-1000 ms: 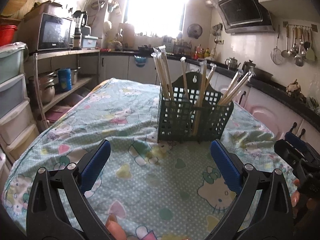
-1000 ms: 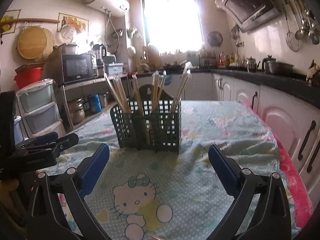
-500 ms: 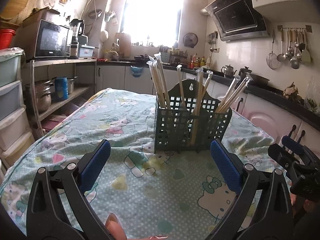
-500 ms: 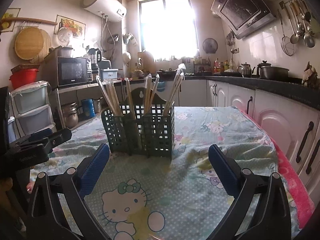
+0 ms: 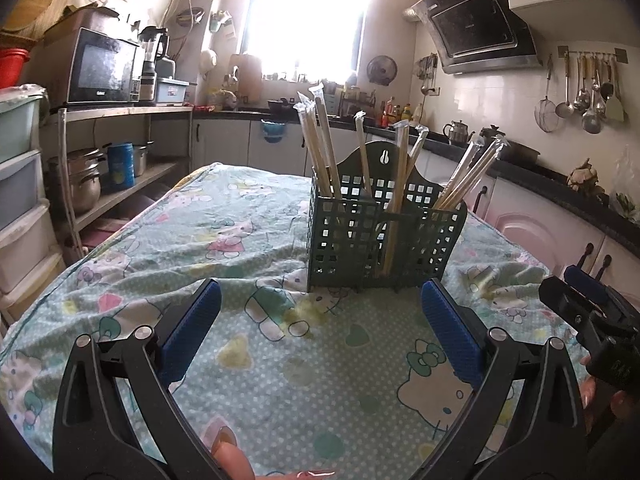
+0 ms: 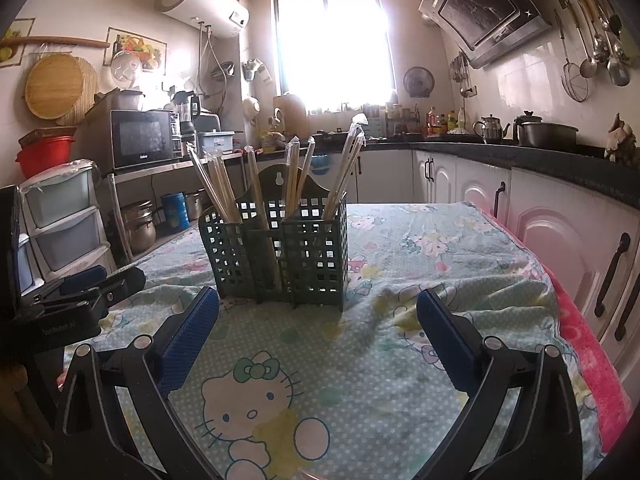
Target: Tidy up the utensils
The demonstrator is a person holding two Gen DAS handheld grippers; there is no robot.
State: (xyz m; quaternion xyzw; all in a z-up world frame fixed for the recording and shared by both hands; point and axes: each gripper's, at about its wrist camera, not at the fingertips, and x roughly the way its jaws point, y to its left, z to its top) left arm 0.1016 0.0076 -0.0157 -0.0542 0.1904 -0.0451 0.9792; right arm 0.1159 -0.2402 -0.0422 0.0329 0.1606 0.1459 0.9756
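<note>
Chopsticks [image 5: 400, 172] in unlabelled green caddy [image 5: 384, 248]

The green utensil caddy [image 5: 384, 236] looks like matt moulded plastic lattice; the chopsticks [image 5: 326, 148] in it are pale wood in glossy clear wrappers; the tablecloth [image 5: 248, 232] is soft, wrinkled printed cloth; at one o'clock, the hanging ladles [image 5: 588, 88] shine like metal

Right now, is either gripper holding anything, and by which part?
Nothing is held. The left gripper and right gripper are both open and empty, short of the green chopstick holder.
</note>
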